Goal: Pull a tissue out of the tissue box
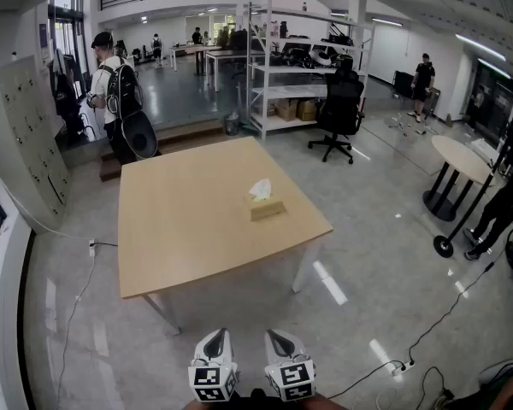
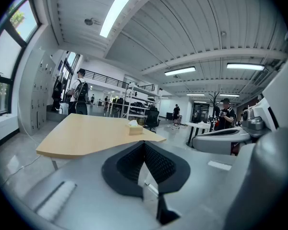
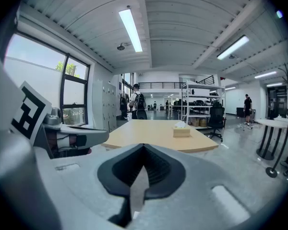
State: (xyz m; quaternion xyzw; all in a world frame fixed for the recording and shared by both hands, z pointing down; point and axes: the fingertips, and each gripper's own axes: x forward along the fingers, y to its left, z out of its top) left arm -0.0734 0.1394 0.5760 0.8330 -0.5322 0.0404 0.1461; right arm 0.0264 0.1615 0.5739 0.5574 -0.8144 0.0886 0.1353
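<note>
Left gripper [image 1: 215, 338] and right gripper [image 1: 280, 338] side by side, low, short of the table's [image 1: 179, 246] near edge. Both clenched, pads meeting, nothing pinched between. Well ahead, apart from both, toward the tabletop's far right side: the tissue box [image 1: 267, 209]. Lying flat, long axis running across the grippers' line of sight, right end slightly farther off. Sticking up from its top, a white tissue [image 1: 260, 190], pointing upward. In the right gripper view, ahead and somewhat right of the jaws; in the left gripper view, almost dead ahead.
</note>
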